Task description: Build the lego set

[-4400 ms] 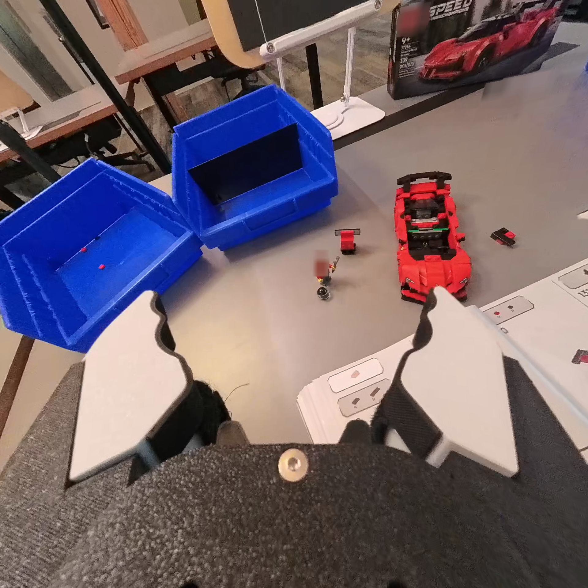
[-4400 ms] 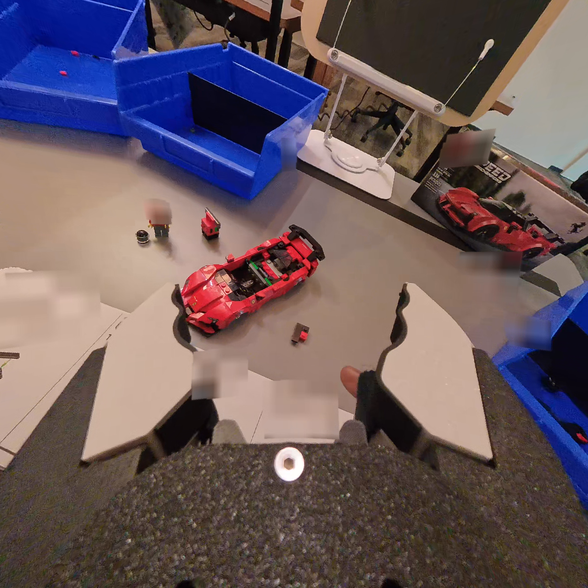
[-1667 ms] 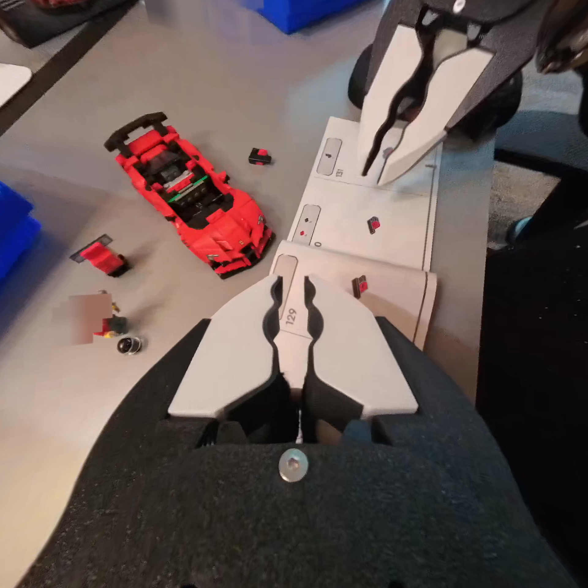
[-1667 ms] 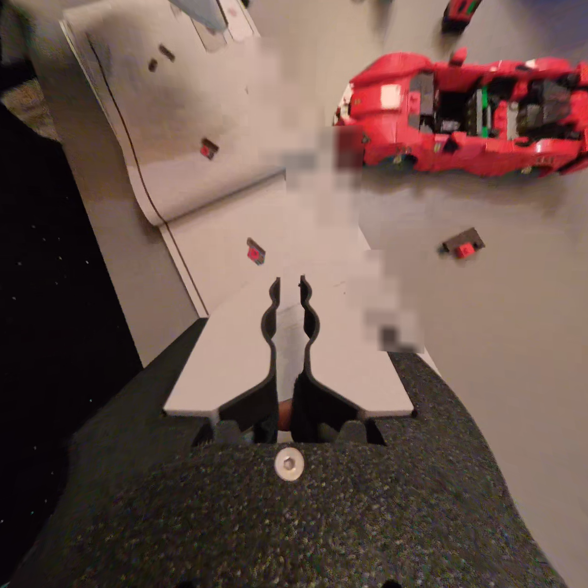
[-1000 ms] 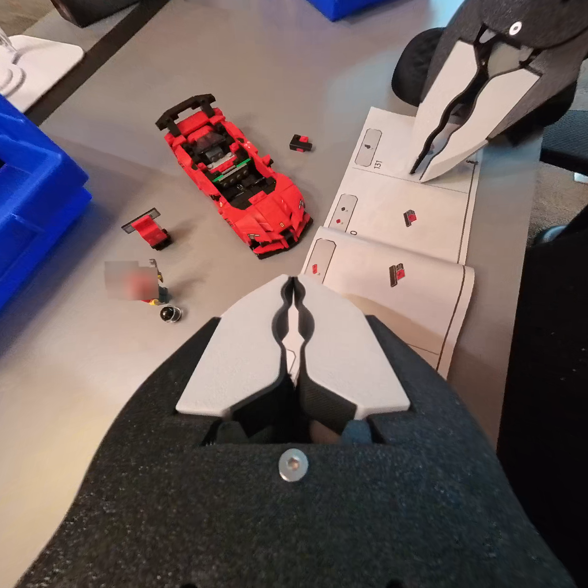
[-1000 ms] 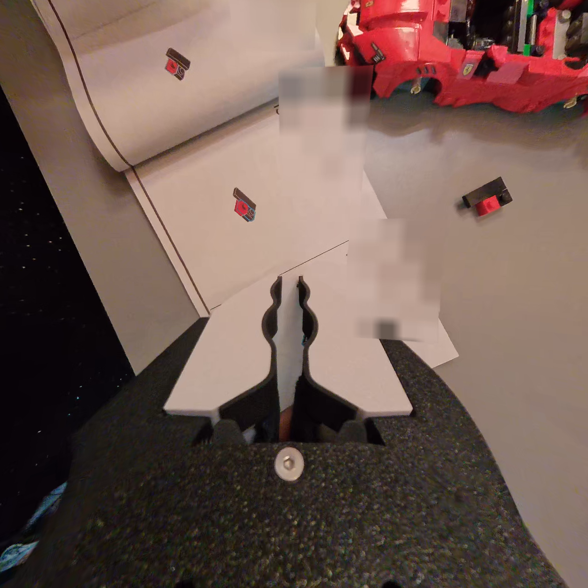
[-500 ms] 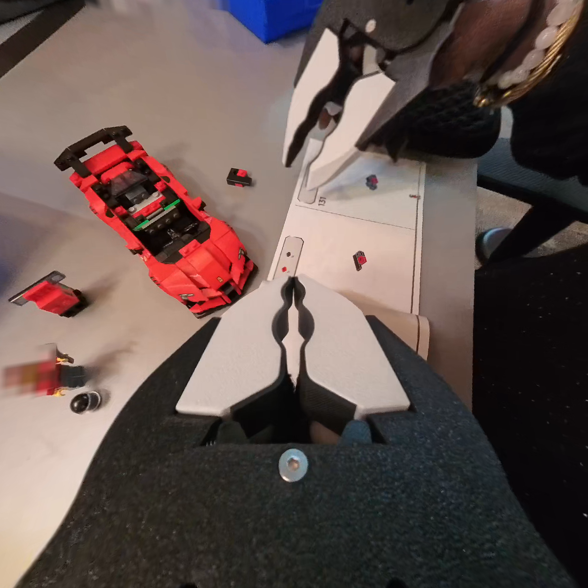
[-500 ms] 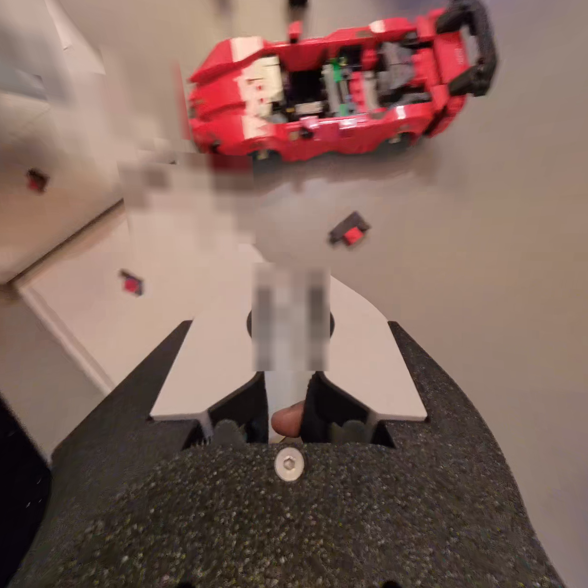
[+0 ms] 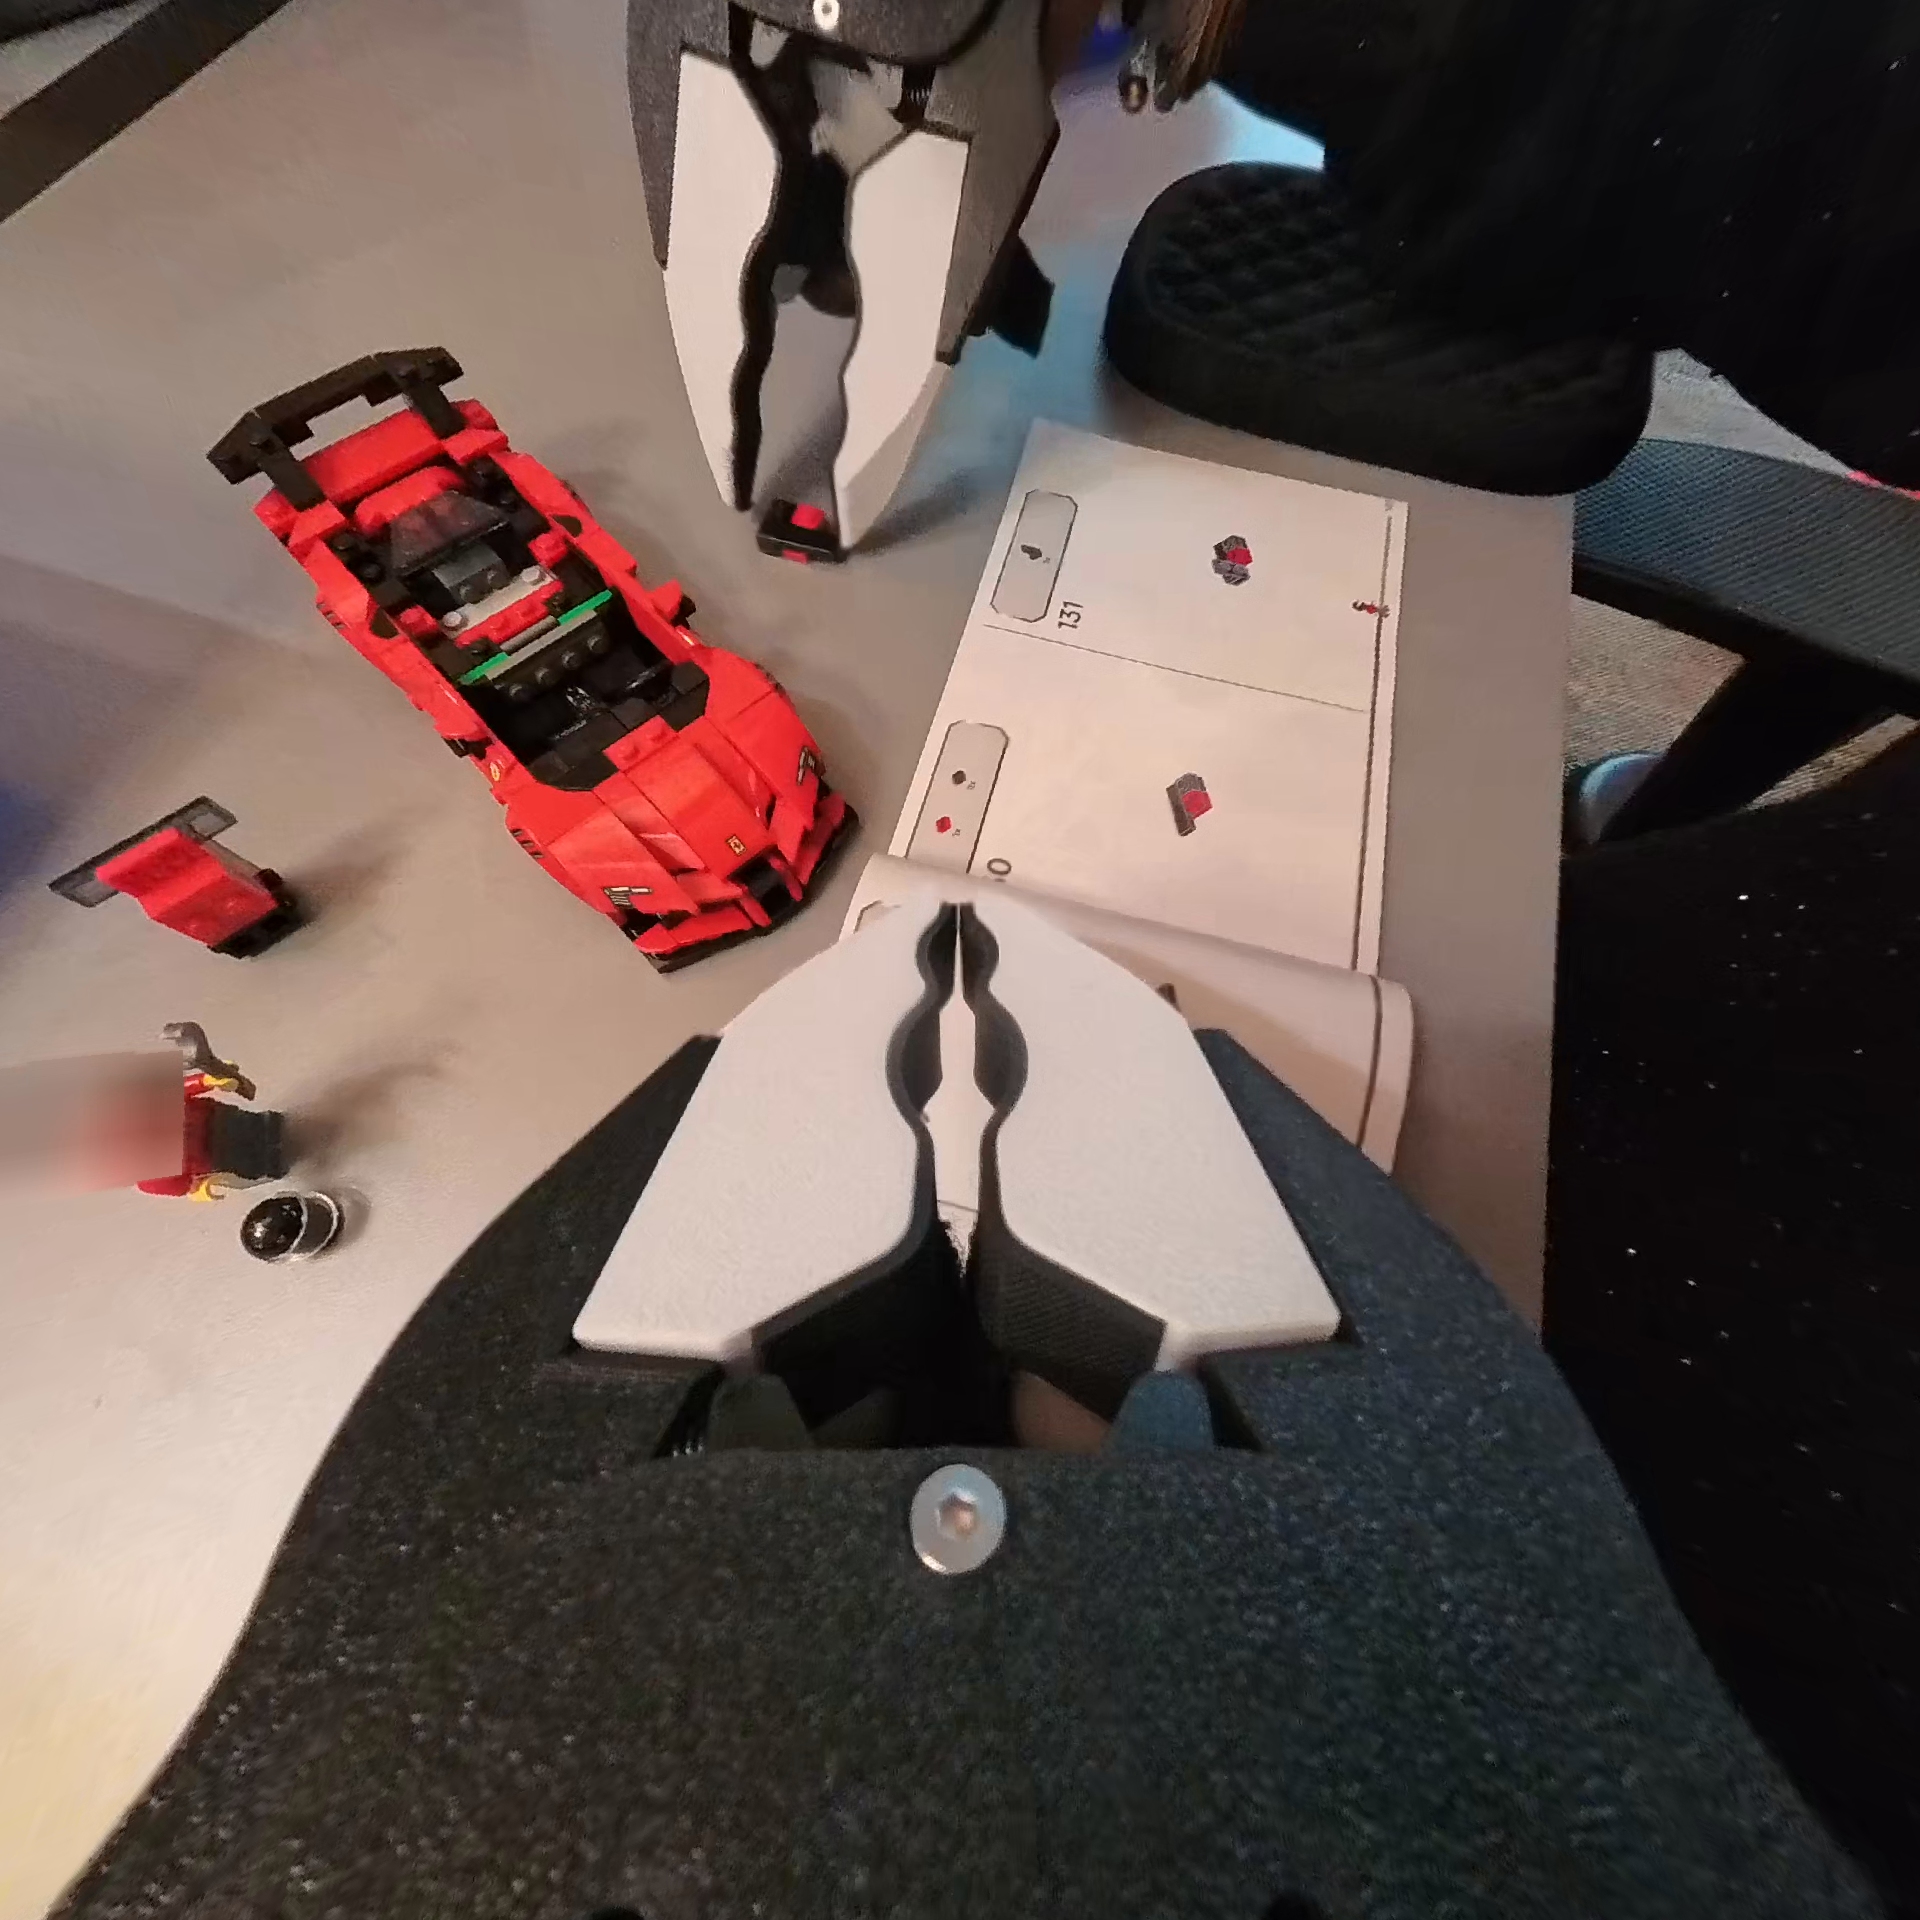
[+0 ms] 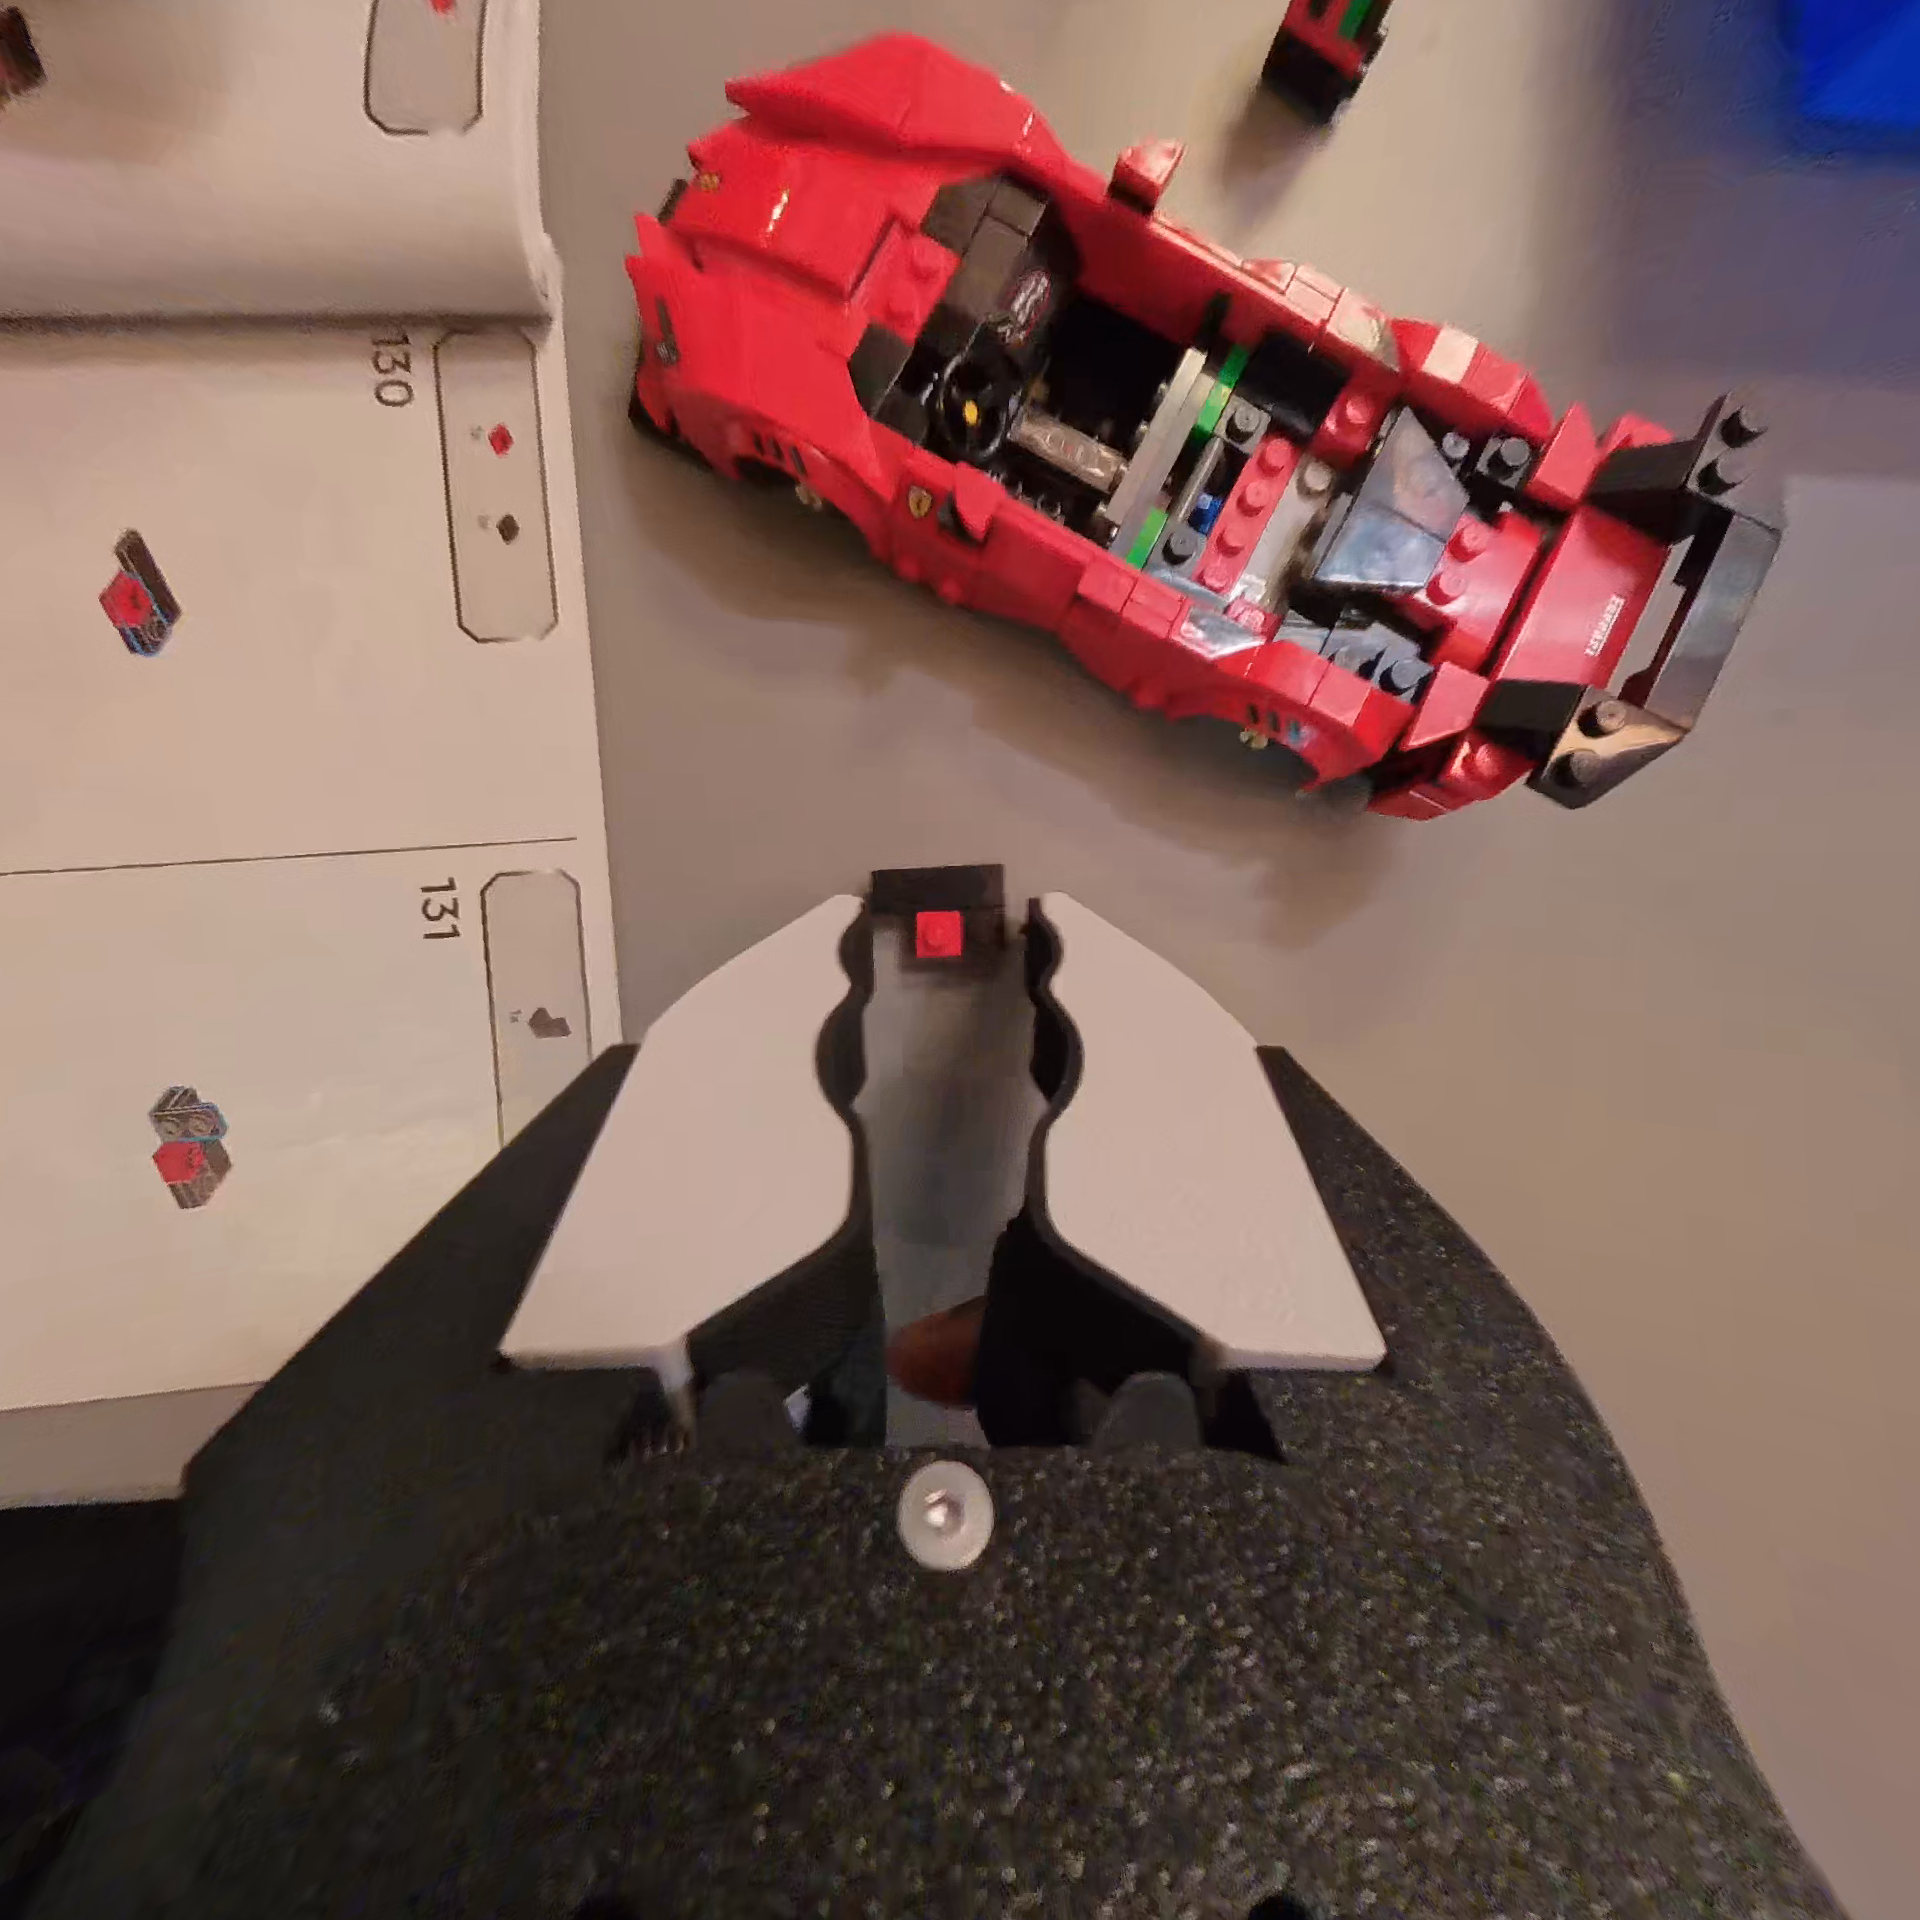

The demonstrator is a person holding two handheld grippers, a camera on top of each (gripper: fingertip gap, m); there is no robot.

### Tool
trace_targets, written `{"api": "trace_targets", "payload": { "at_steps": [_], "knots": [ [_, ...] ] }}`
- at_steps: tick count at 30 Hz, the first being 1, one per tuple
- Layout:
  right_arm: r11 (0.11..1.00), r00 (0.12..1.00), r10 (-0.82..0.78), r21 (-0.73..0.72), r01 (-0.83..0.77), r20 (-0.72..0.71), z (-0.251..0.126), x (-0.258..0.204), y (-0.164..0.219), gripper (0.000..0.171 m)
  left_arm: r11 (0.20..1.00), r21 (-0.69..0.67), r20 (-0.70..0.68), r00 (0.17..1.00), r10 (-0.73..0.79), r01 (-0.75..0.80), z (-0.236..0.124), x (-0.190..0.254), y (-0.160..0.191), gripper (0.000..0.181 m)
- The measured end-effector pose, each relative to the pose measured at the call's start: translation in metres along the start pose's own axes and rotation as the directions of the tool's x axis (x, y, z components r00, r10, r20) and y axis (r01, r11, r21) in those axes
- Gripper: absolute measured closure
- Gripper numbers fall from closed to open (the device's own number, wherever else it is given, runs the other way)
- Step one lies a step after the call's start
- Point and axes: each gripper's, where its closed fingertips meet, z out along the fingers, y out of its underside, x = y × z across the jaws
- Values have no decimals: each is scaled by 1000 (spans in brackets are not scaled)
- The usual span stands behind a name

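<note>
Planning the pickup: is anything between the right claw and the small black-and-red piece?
Nothing visible. The right claw is open with its tips either side of the small black-and-red piece on the bare grey table; the red car lies beyond.

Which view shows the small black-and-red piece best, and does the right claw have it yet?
The right wrist view: the small black-and-red piece sits on the table between the right claw's open tips, not yet clamped. The left wrist view shows it small and distant, partly hidden by a fingertip.
</note>
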Motion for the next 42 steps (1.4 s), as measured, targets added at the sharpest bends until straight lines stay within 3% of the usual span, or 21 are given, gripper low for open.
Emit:
{"api": "trace_targets", "payload": {
  "at_steps": [4,7,12,17,21,27,33,42],
  "knots": [
    [999,999,38,-2,-39,-21,0,-6,2,147,1000,7,2,1000,5,-5,-2,-1,0,181],
    [984,976,178,8,-178,-125,-8,-10,-1,147,1000,22,14,1000,4,-4,-5,-2,-1,181],
    [876,855,480,156,-456,-195,-22,-52,-25,147,1000,27,29,999,14,-15,-5,-3,1,180],
    [815,762,576,133,-564,-295,-8,-92,-16,147,999,20,12,1000,27,-27,-2,0,3,180],
    [810,755,579,117,-574,-308,3,-106,-24,147,999,20,6,999,44,-44,-1,4,1,180],
    [810,765,581,111,-575,-279,-1,-114,-21,133,999,5,-7,999,53,-52,4,9,2,180],
    [827,792,562,180,-533,-238,-8,-111,-15,148,998,-7,-5,998,61,-61,6,10,0,180],
    [823,828,550,243,-514,-111,-1,-118,-27,156,998,-15,7,998,59,-59,8,11,-1,180]
  ]
}}
